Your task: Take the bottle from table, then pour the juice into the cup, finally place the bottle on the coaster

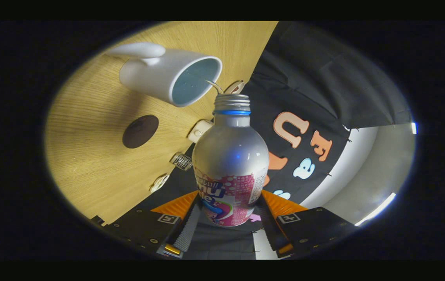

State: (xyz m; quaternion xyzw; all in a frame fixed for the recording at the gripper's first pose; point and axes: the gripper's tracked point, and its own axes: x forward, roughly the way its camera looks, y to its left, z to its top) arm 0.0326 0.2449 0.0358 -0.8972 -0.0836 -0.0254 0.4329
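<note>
Hand-held gripper (228,218) pinches the bottle (230,164) low on its body, one finger pressed on each side of the label, w/ the bottle standing straight out along the fingers. The whole view is rolled over, so the wooden surface (101,156) runs as a slanted plane beside the bottle rather than under it.

Landmark = bottle. Its cap is off; the threaded mouth w/ a blue ring beneath sits just short of the cup (171,76) rim. The cup is white outside, pale blue inside, handle on the side away from the bottle, opening turned toward the bottle mouth. A thin stream or strand shows between mouth and cup rim; can't tell what it is. The gap there is very tight, mouth near the rim but not clearly touching.

Coaster (140,131): dark round disc flat on the surface, beside the bottle's shoulder on the cup side, well apart from the cup base, bare wood all round it.

The surface edge passes right behind the bottle neck and body. Small white bits sit along that edge: one (200,130) at the shoulder, a ridged one (182,161) and another (159,182) nearer the fingers. Past the edge, on the other side of the bottle, is black cloth wall (308,78) and open room.
</note>
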